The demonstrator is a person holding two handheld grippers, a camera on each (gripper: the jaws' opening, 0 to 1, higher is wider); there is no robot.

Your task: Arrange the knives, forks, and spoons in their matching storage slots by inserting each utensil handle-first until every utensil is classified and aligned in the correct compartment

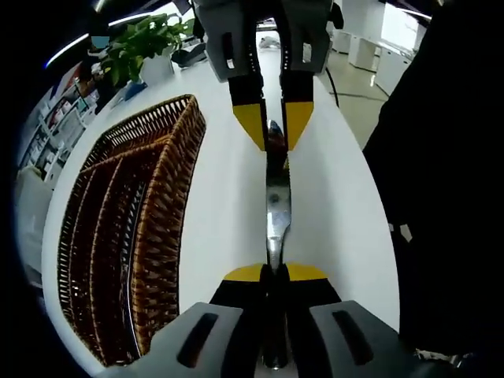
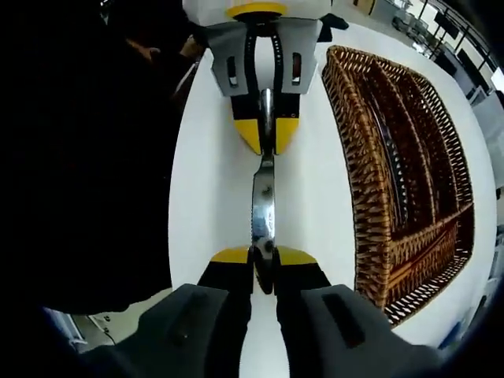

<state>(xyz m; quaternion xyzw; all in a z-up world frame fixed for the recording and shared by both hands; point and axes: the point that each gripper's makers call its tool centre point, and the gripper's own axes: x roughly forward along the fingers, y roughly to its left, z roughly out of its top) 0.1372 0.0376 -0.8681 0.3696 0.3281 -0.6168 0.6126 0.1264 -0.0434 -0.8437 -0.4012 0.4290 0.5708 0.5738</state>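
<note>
A silver table knife point(image 1: 277, 209) point(image 2: 263, 205) hangs level over the white table point(image 1: 228, 197), held at both ends. My left gripper point(image 1: 272, 272) is shut on its handle end, which runs back between the jaws. My right gripper point(image 2: 263, 257) is shut on the blade end. Each gripper faces the other: the right gripper point(image 1: 274, 126) comes in from the top of the left gripper view, and the left gripper point(image 2: 266, 132) from the top of the right gripper view. A brown wicker cutlery tray point(image 1: 169, 197) point(image 2: 358, 197) with long slots lies beside the knife.
A metal utensil point(image 1: 132, 236) point(image 2: 394, 169) lies in one long slot of the tray. A person in dark clothes point(image 1: 441, 197) point(image 2: 87, 173) stands close at the table's edge. A potted plant point(image 1: 142, 43) sits at the far end.
</note>
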